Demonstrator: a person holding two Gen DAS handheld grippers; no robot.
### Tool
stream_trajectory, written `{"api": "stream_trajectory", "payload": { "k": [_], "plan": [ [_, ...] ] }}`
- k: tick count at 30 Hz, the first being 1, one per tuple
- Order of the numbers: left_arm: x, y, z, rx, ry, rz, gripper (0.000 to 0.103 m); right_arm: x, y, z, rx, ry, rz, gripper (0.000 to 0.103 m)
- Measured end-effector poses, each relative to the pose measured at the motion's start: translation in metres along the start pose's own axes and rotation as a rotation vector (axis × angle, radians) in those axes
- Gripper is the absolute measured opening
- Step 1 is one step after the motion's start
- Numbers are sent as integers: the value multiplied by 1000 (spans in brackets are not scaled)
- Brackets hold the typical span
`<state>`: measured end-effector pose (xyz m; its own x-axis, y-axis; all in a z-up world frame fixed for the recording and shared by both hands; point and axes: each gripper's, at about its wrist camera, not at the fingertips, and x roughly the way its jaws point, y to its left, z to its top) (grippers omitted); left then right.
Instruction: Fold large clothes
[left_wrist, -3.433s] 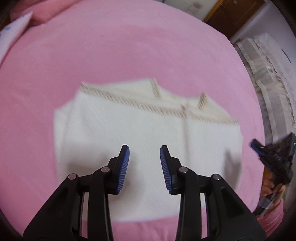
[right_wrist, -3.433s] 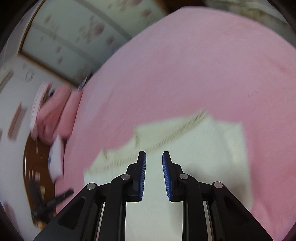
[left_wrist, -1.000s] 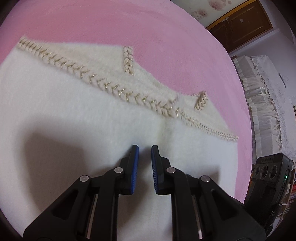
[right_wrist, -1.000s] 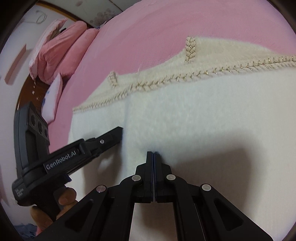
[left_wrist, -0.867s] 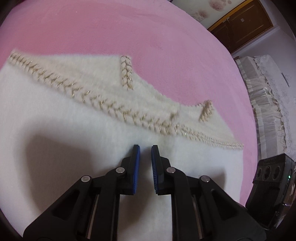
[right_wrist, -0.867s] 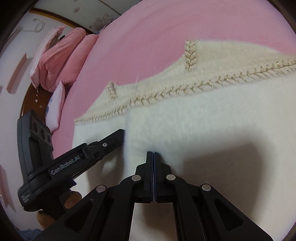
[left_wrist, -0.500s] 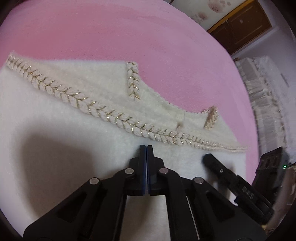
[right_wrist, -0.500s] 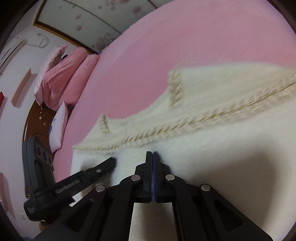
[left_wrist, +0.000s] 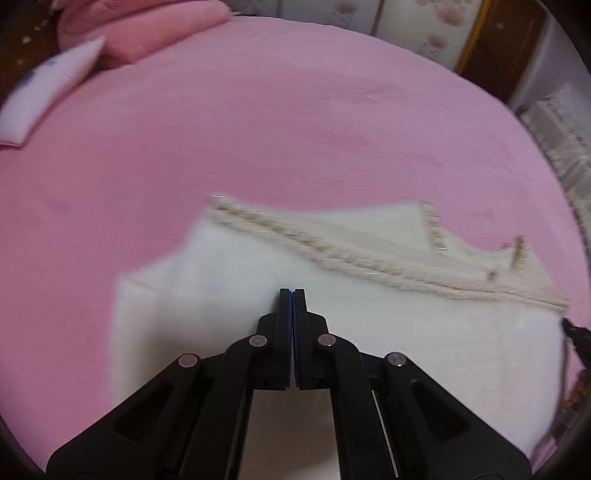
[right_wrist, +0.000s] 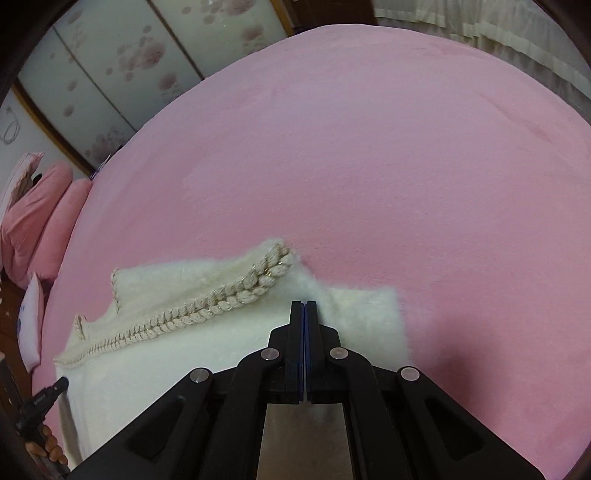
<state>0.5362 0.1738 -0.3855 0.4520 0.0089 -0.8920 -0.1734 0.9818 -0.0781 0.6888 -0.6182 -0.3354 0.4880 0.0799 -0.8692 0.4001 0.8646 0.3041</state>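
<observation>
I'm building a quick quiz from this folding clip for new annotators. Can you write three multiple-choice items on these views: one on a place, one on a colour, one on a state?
1. Where does the cream sweater lie?
A. On the pink bed cover
B. On a wooden floor
C. In a basket

2. What colour are the pillows at the head of the bed?
A. Green
B. Pink
C. Black

3. How do the right gripper fingers stand?
A. Spread wide apart
B. Out of view
C. Closed together

Key: 1 A, the pink bed cover surrounds the sweater on all visible sides. 2 B, they match the cover. 3 C, the blue pads meet with no gap.
</observation>
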Motion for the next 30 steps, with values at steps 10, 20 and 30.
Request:
{"api": "stream_trajectory", "payload": {
  "k": [10,20,30],
  "plan": [
    [-25,38,-27,-25,24,3,2,-25,-16,3,9,40,-23,13],
    [-56,63,-77,-155,88,-37,2,-14,-66,2,90,163,82,29],
    [-93,35,-95,-127,57,4,2,-60,-7,-25,-34,-2,-65,7]
  ]
}}
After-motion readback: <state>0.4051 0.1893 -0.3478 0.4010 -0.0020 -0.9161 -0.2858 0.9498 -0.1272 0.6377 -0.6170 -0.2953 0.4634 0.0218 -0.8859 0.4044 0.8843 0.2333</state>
